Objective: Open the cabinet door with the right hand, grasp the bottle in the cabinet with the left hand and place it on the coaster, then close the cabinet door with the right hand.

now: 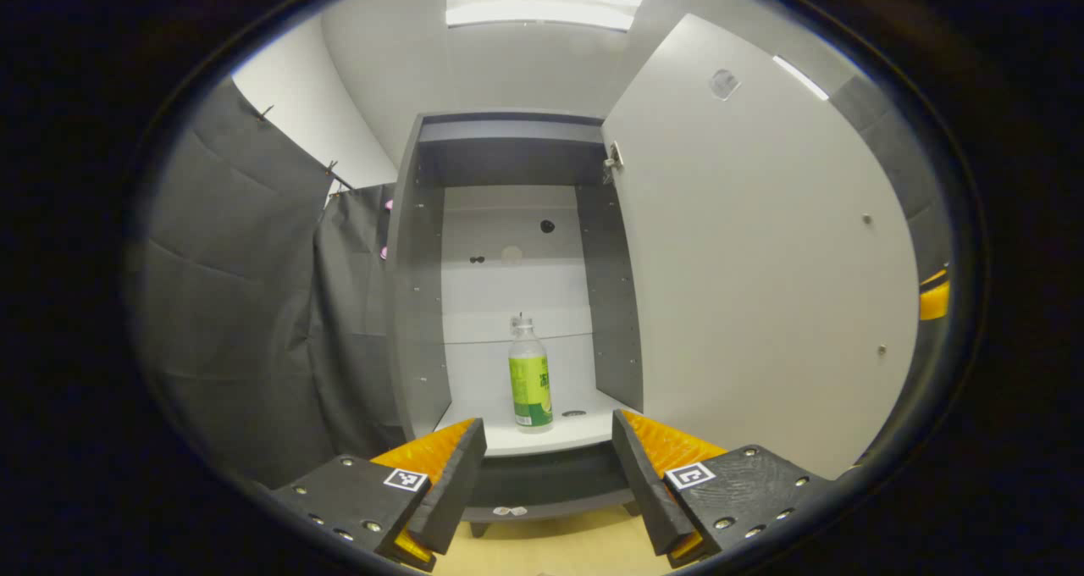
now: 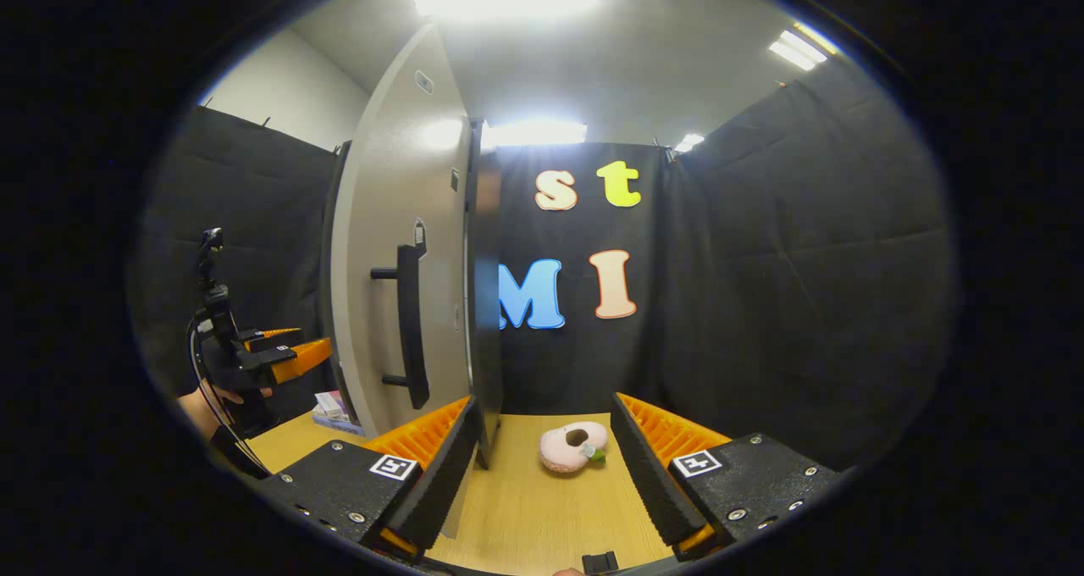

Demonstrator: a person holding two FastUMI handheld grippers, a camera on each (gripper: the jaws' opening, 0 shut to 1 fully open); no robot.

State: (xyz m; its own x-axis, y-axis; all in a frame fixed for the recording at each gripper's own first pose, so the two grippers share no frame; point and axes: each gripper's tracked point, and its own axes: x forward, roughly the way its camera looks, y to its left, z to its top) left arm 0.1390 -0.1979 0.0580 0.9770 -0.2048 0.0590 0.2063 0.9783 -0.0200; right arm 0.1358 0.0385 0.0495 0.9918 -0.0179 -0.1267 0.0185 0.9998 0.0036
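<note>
A clear bottle with a green label and a white cap stands upright on the bottom shelf of the grey cabinet. The cabinet door is swung wide open to the right. My left gripper is open in front of the cabinet, short of the bottle, nothing between its fingers. In the right gripper view the door stands edge-on with its black bar handle facing me. My right gripper is open beside the door's edge, holding nothing. The left gripper and the hand holding it appear at the far left.
A pink plush toy lies on the wooden table ahead of my right gripper. A small flat packet lies on the table behind the door. Black cloth walls close the booth on all sides.
</note>
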